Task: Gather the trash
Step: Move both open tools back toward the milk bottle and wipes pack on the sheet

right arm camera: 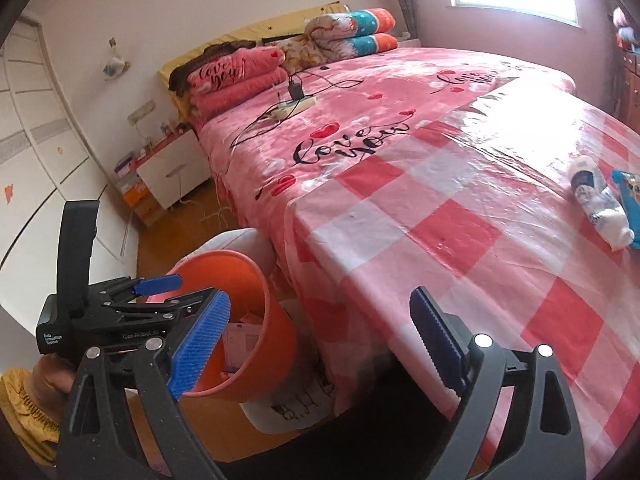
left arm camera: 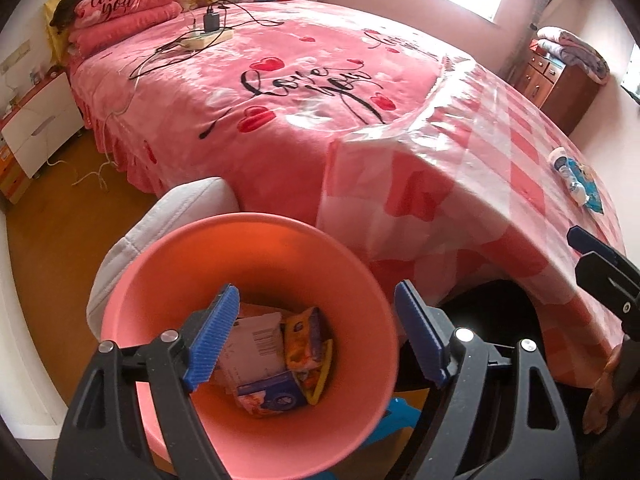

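The bed [right arm camera: 360, 92] fills most of the room, a checked plastic sheet [right arm camera: 460, 240] laid over its foot corner. Beside that corner, on the floor, the pink bin [left arm camera: 256, 248] already holds several wrappers and cartons [left arm camera: 272, 360]. A white bottle [right arm camera: 600, 204] and blue packet [right arm camera: 628, 196] remain near the sheet's right edge, judged still uncollected. Both the left gripper [left arm camera: 316, 336] and right gripper [right arm camera: 320, 340] are held wide, empty; open sheet lies between.

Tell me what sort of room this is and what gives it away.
A bedroom in a home, most likely. A bed with a pink "Love you" blanket fills most of the view, folded quilts are stacked at its head, and a white bedside cabinet stands next to it.
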The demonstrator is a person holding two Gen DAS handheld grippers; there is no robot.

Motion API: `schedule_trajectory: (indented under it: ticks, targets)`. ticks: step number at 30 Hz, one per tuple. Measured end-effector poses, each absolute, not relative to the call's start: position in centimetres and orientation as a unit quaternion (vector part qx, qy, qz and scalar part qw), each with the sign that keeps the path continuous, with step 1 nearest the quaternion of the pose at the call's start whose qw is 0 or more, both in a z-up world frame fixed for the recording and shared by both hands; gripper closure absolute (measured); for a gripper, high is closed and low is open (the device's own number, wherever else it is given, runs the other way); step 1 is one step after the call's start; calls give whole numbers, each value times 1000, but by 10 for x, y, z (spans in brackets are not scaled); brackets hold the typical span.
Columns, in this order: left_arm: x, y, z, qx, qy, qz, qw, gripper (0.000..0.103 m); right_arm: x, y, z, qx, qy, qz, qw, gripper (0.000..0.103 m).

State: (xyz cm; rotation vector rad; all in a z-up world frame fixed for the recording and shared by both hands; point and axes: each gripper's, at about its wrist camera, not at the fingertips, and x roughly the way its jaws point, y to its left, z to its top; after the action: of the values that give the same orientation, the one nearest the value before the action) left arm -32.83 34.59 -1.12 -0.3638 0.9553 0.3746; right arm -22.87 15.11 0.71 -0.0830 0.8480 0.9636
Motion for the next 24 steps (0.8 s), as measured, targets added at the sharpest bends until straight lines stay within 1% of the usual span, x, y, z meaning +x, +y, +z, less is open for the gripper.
schedule_trajectory:
  ticks: [4,6,24]
  targets:
    - [-322,337,-9,-165,458,173,856,22,-224,140,8,-24,394,445,804,12]
    - [-318,332,-7,-165,458,171,857,22,-221,135,8,-16,394,442,806,9]
    - [-279,280,6,-128,475,139,859,22,-200,77,11,47,380,428,819,9]
